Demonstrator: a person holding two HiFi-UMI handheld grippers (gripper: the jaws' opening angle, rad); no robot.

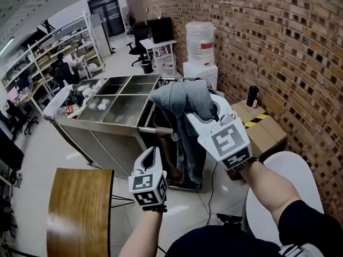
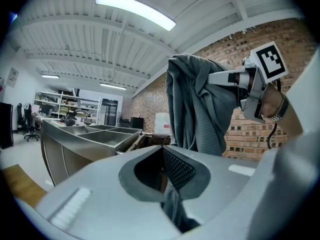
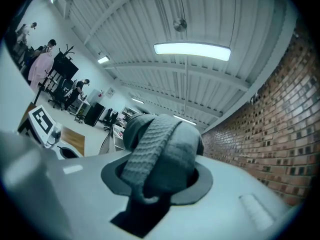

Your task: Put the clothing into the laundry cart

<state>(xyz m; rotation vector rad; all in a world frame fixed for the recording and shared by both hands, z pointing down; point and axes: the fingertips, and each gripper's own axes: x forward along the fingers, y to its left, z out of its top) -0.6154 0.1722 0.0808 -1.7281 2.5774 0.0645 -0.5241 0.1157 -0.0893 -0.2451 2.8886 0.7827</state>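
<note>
Clothing: a grey-blue knit garment (image 1: 185,98), thick and soft, with a ribbed band that shows in the right gripper view (image 3: 160,149). It is bunched into a rounded lump at the top. From there it falls in long loose folds (image 2: 200,104).

Where it is: held up in the air off the right end of the stainless-steel bench (image 1: 102,138). Its lower part hangs in front of the brown-rimmed laundry cart (image 1: 162,133), and I cannot tell whether the hem touches the cart.

Right gripper (image 1: 209,110): the higher of the two, with its jaws closed on the bunched top of the garment. The knit fills the gap between them (image 3: 160,181) and spills over their tips.

Left gripper (image 1: 154,152): lower down and pointing at the hanging cloth. Its jaws (image 2: 167,181) are together, with a small fold of the same grey cloth pinched low between them.

Bench: divided into four shallow steel compartments (image 2: 85,134).

Surroundings:
- A brick wall (image 1: 278,47) runs along the right.
- A water dispenser (image 1: 201,44) stands against the wall beyond the garment.
- A cardboard box (image 1: 268,130) with a dark bottle (image 1: 252,96) on top sits near the wall.
- A wooden table (image 1: 80,208) stands at the lower left.
</note>
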